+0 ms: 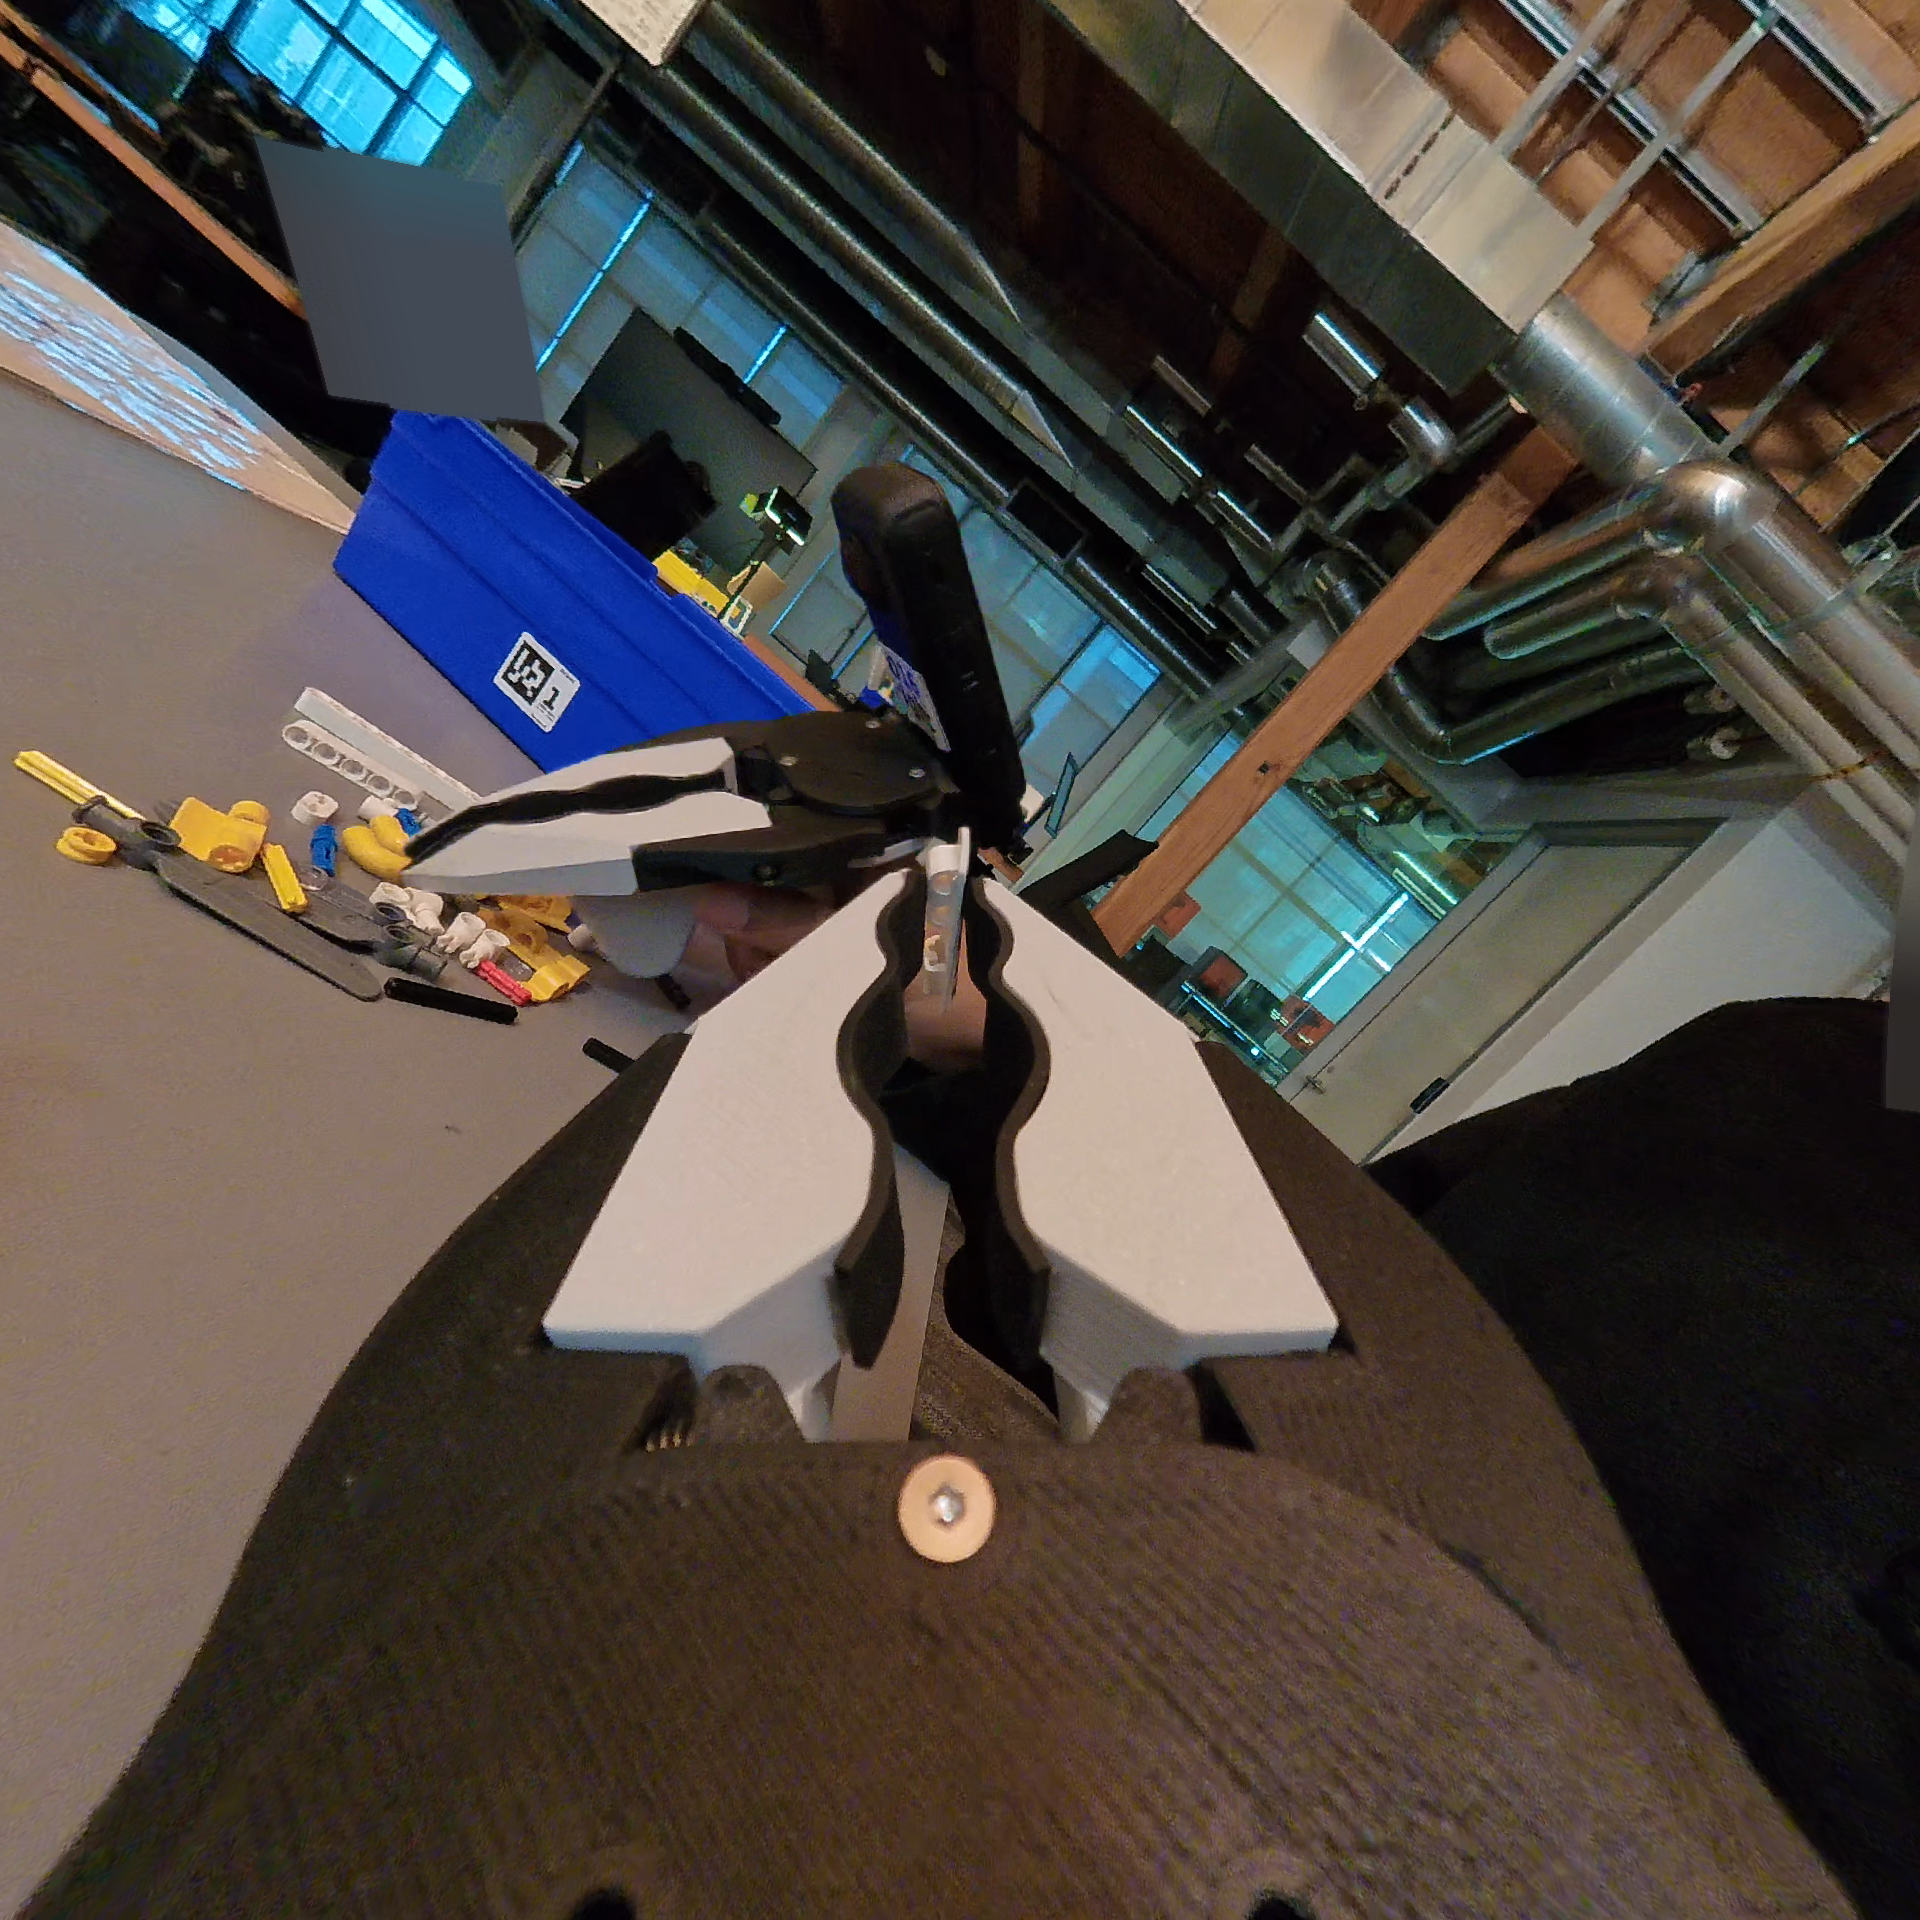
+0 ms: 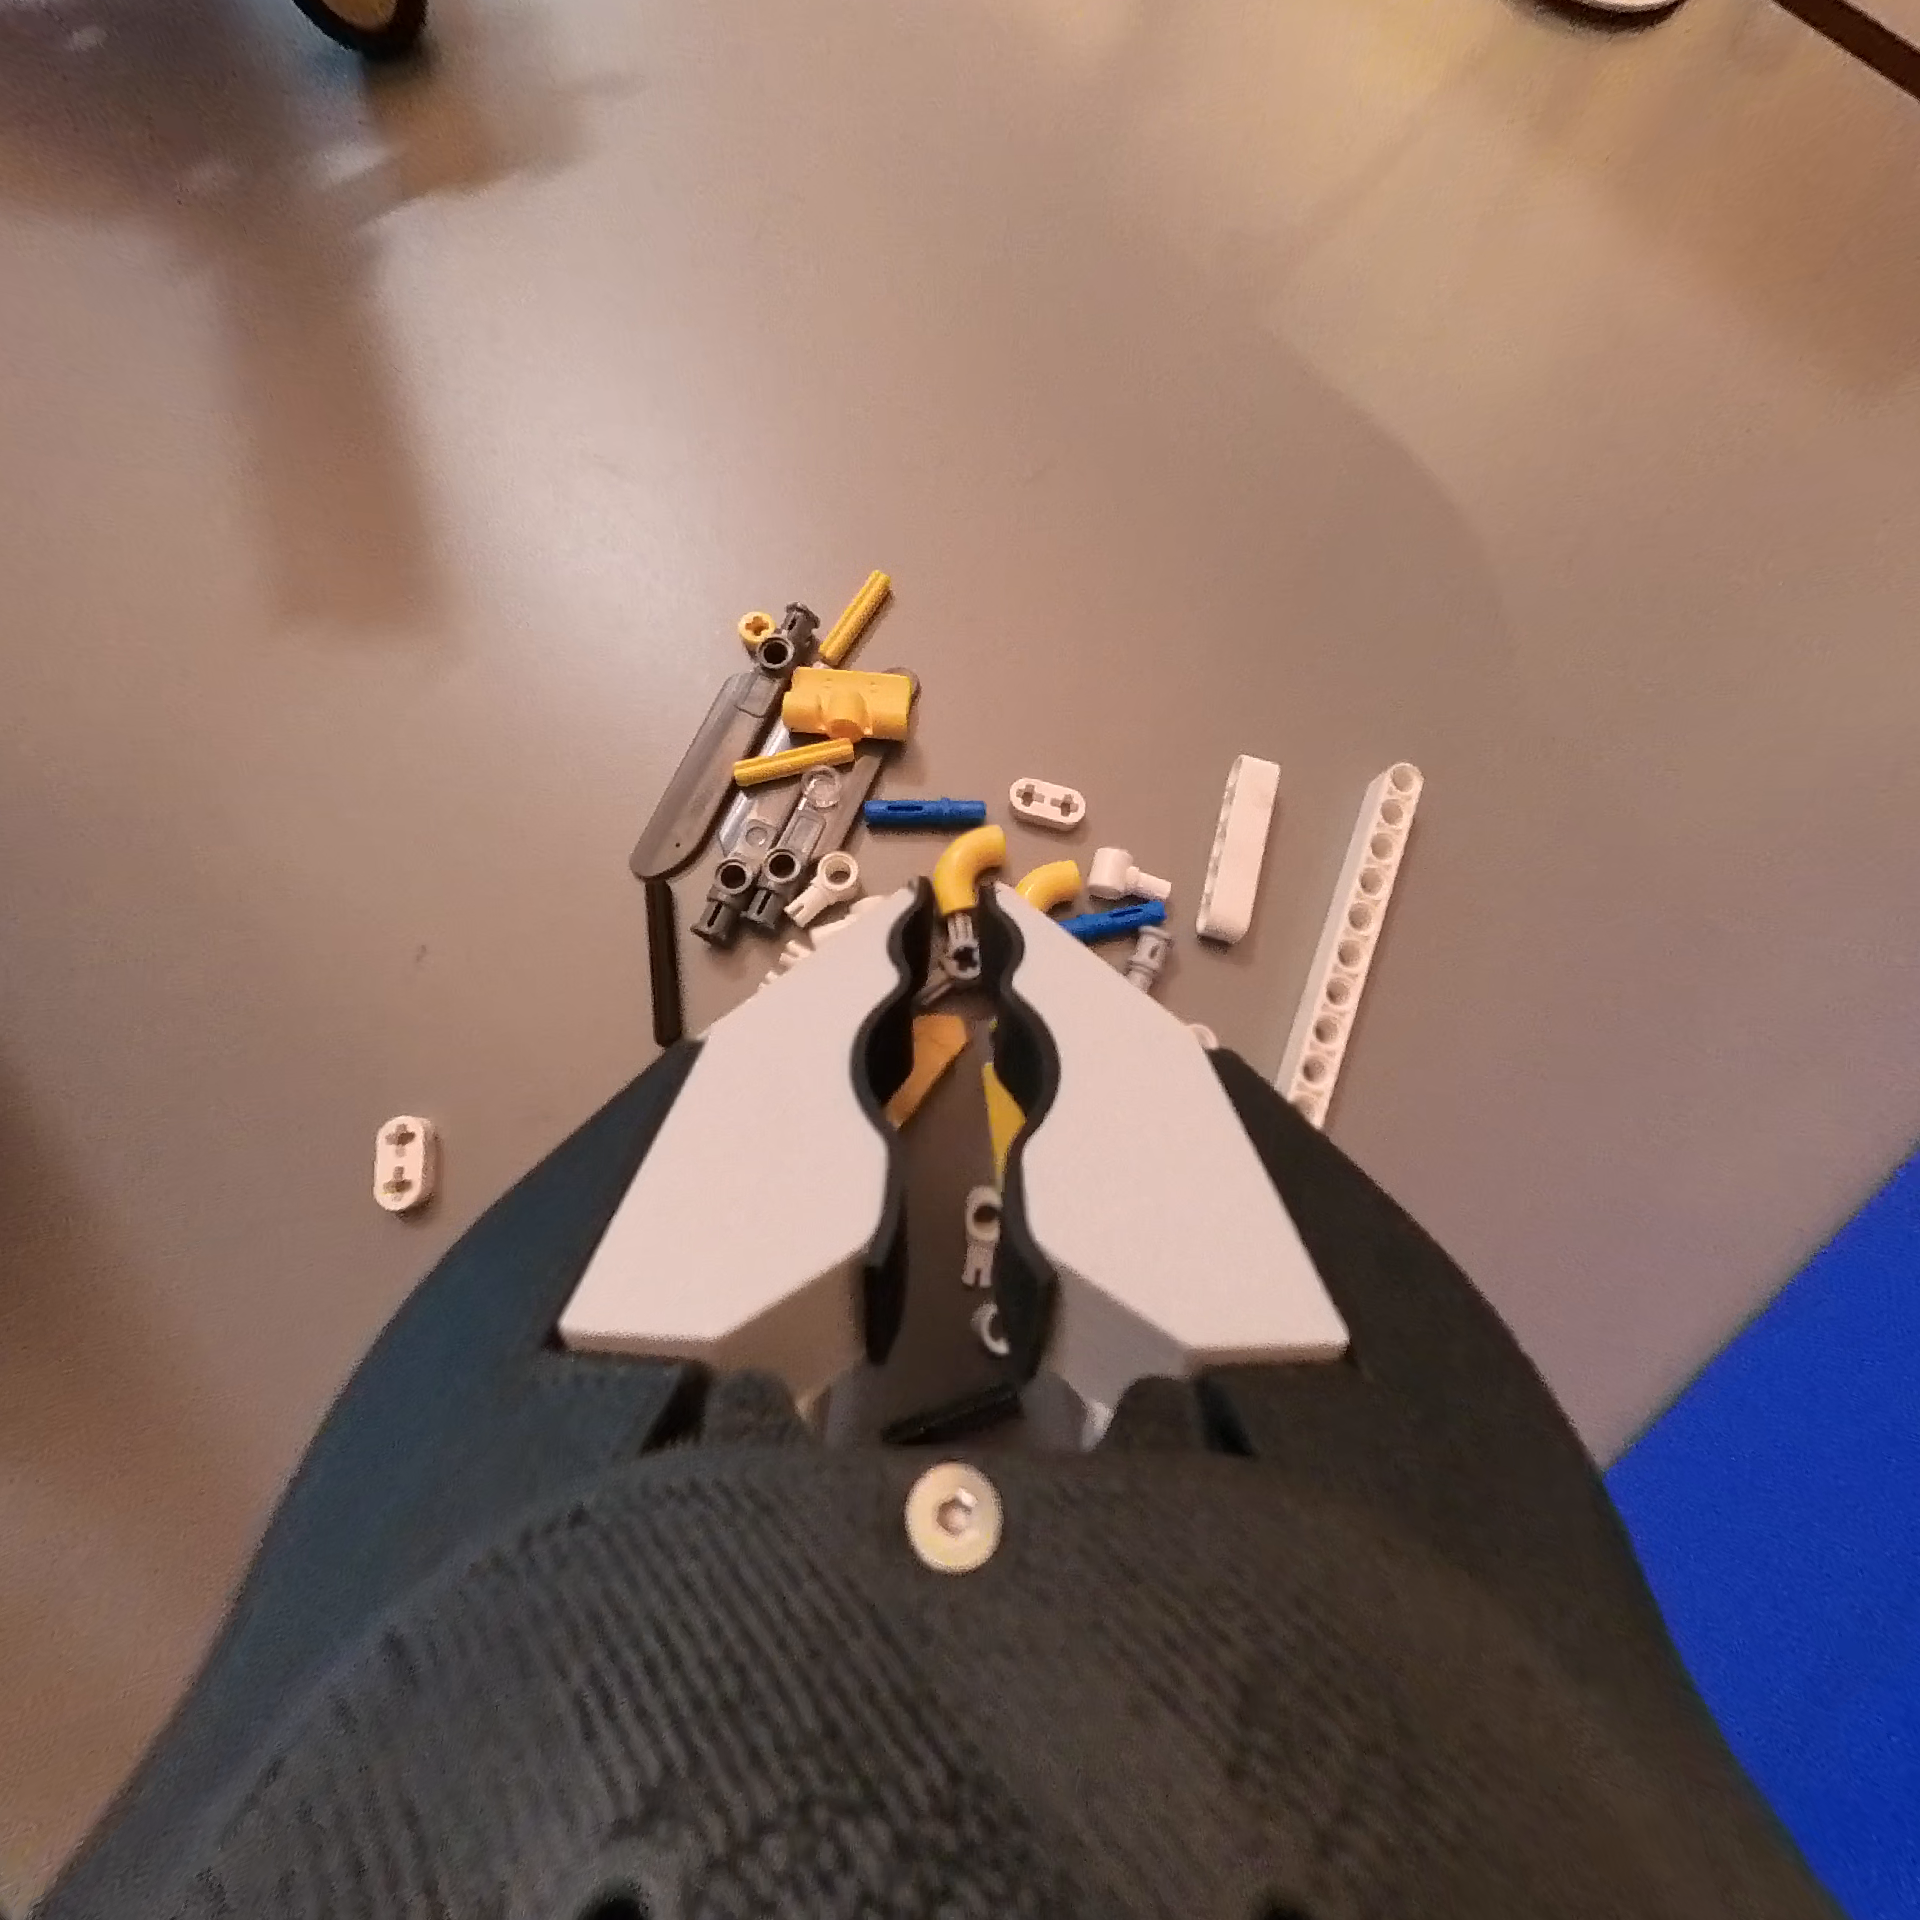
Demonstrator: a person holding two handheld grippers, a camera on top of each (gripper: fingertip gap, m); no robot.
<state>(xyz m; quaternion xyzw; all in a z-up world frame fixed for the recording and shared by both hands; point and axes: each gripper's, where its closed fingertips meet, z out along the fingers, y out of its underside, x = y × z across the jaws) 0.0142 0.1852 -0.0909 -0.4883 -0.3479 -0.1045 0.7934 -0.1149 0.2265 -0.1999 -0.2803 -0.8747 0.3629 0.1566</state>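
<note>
Your left claw (image 1: 940,883) is raised off the desk (image 2: 416,520), tilted toward the ceiling, and clamped on a thin white holed beam (image 1: 943,914). The beam stands upright between the tips with both pads against it.

Your right claw (image 2: 961,899) is low over the parts pile. Its tips are closed on the stem of a yellow elbow (image 2: 971,862), with the bend sticking out past the tips. Pads look pressed on both sides. A grey pin (image 2: 961,951) sits just behind, between the fingers.

- Crowding it: a 2nd yellow elbow (image 2: 1049,883) and a blue pin (image 2: 1122,920) just to the right, 2 dark grey connectors (image 2: 753,883) to the left.
- Farther off: long white beam (image 2: 1351,935), short white beam (image 2: 1242,847), yellow block (image 2: 847,701), dark grey blade (image 2: 696,779).
- A white 2-hole link (image 2: 403,1162) lies well apart on the left.
- A blue bin (image 1: 499,551) stands behind the pile.
</note>
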